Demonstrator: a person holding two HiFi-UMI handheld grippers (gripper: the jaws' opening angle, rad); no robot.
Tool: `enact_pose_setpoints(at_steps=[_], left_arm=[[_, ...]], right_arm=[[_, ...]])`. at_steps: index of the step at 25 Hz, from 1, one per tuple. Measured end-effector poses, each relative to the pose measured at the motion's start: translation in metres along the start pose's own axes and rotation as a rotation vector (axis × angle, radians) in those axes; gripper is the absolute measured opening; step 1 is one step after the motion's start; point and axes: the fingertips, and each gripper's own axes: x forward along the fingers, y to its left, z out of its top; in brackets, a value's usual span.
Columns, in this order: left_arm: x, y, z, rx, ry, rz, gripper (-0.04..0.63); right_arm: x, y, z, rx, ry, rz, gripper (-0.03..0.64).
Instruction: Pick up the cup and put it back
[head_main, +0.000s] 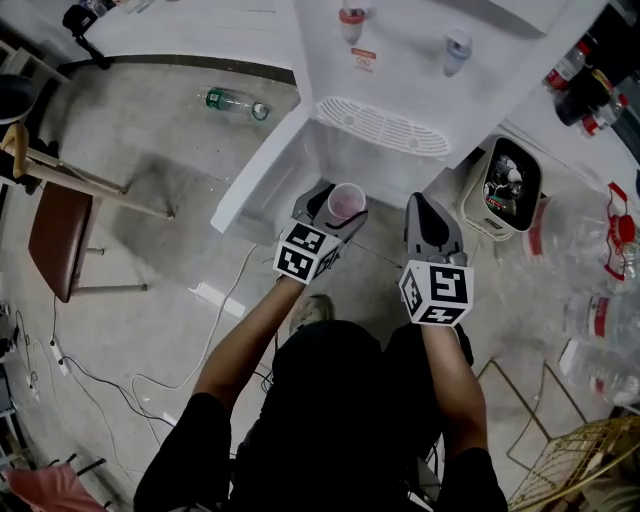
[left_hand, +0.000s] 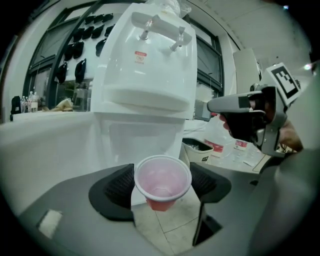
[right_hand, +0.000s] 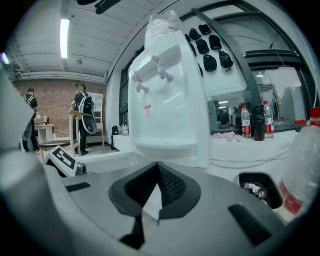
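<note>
A pink plastic cup (left_hand: 162, 183) sits upright between the black pads of my left gripper (left_hand: 162, 186), which is shut on it. From the head view the cup (head_main: 346, 203) is held in the air in front of the white water dispenser (head_main: 385, 70), below its drip grille (head_main: 381, 126); the left gripper (head_main: 335, 212) is under the grille's left part. My right gripper (head_main: 430, 222) hovers to the right of the cup, its jaws pressed together with nothing between them. In its own view, the right gripper (right_hand: 156, 192) points at the dispenser (right_hand: 167, 95).
A white waste bin (head_main: 505, 186) stands right of the dispenser. Clear water bottles (head_main: 600, 260) lie at the right. A green-labelled bottle (head_main: 235, 103) lies on the floor at the left, near a brown chair (head_main: 60, 235). A wire rack (head_main: 590, 465) is at lower right.
</note>
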Motion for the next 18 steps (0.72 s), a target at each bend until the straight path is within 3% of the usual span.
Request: enact_pose_setpoints(at_steps=[18], left_arm=[[-0.082, 0.001, 0.075, 0.038, -0.067, 0.013, 0.350]], right_arm=[[-0.011, 0.023, 0.034, 0.025, -0.011, 0.054, -0.006]])
